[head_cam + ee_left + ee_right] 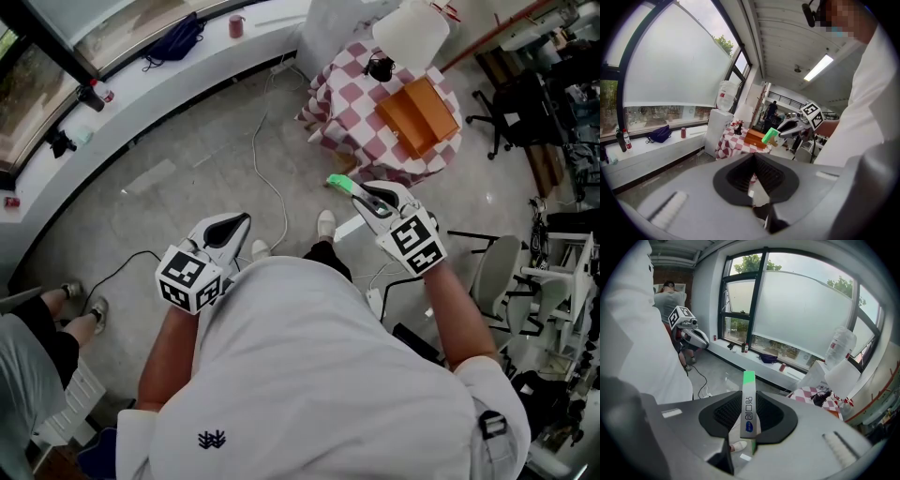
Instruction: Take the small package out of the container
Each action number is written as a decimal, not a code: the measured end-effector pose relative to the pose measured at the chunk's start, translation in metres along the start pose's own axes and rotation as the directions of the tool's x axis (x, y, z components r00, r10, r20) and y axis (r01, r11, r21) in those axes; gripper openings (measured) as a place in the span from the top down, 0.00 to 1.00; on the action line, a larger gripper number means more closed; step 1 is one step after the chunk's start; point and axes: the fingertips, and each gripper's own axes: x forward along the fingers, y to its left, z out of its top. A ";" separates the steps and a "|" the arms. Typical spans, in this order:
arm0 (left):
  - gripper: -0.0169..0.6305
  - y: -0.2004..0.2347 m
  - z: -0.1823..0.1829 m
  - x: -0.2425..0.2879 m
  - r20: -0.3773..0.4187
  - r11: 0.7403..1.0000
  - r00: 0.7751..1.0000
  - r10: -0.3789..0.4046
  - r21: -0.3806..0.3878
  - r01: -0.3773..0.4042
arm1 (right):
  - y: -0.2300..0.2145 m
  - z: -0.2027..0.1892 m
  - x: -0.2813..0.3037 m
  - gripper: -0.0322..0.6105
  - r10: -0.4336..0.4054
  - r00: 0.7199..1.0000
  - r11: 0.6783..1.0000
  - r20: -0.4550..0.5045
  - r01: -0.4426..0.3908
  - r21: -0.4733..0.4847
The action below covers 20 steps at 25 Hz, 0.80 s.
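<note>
My right gripper (361, 194) is shut on a small flat package (748, 405), grey with a green end (339, 184) and blue print. It is held in the air over the floor, in front of the person's body, short of the checkered table (352, 89). An orange box-like container (418, 115) lies on that table. My left gripper (231, 232) hovers at the left with its jaws together and nothing between them. The left gripper view shows the right gripper (787, 127) with the green package end (769, 136).
A white water dispenser with a bottle (411, 33) stands behind the table. A white cable (267, 169) runs over the grey floor. A curved window ledge (141, 89) holds a dark bag (176, 39) and cups. Another person (37, 328) stands at the left. Chairs and equipment (553, 262) crowd the right.
</note>
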 end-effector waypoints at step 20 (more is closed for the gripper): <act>0.89 -0.003 -0.001 0.015 -0.033 1.000 0.999 0.000 0.001 0.000 | -0.017 -0.014 -0.003 0.81 0.001 1.000 1.000 0.000 -0.001 0.014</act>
